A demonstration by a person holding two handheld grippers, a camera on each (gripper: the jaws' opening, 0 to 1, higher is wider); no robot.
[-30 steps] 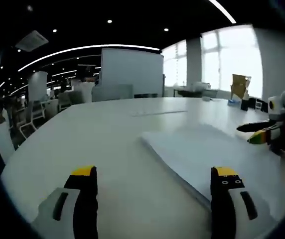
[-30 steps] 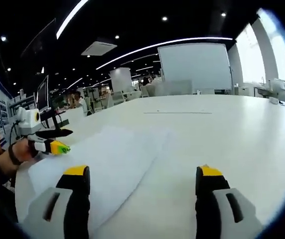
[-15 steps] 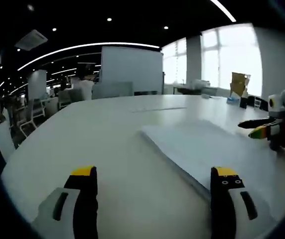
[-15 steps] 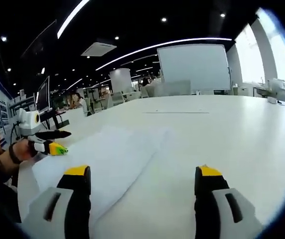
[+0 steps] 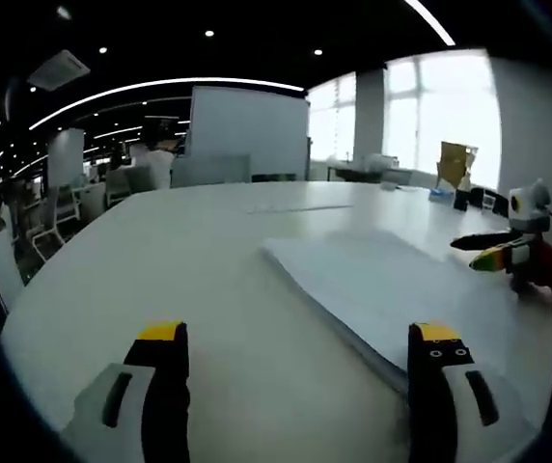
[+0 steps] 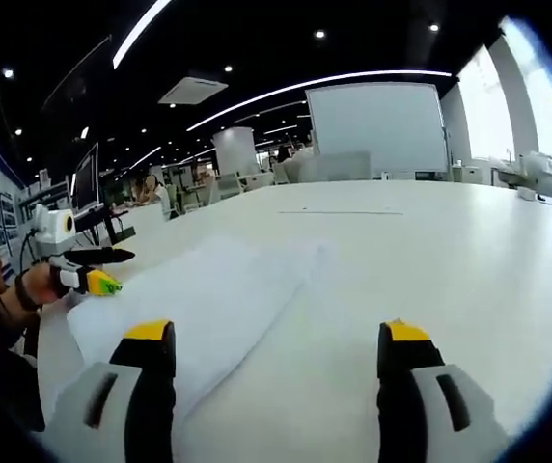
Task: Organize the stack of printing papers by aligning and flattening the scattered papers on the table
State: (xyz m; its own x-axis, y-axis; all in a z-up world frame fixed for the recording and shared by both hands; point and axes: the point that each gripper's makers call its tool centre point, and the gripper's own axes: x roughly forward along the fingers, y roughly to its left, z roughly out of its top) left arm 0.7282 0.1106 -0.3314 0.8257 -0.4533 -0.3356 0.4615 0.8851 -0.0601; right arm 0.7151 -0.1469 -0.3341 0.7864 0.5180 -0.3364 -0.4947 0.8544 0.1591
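Observation:
A flat stack of white printing papers lies on the big white table. My left gripper stands open near the table's front, its right jaw over the stack's near edge. At the right of the left gripper view the right gripper hovers beside the stack. In the right gripper view the same papers spread to the left, and my right gripper is open with its left jaw above them. The left gripper, held in a hand, hangs by the papers' far left edge.
A whiteboard and chairs stand beyond the table's far edge. A brown paper bag and small items sit at the far right near the windows. A thin strip lies across the table's middle. Desks with monitors line the left side.
Both views have shifted slightly with my hands. The papers lie as before, and both grippers stay open.

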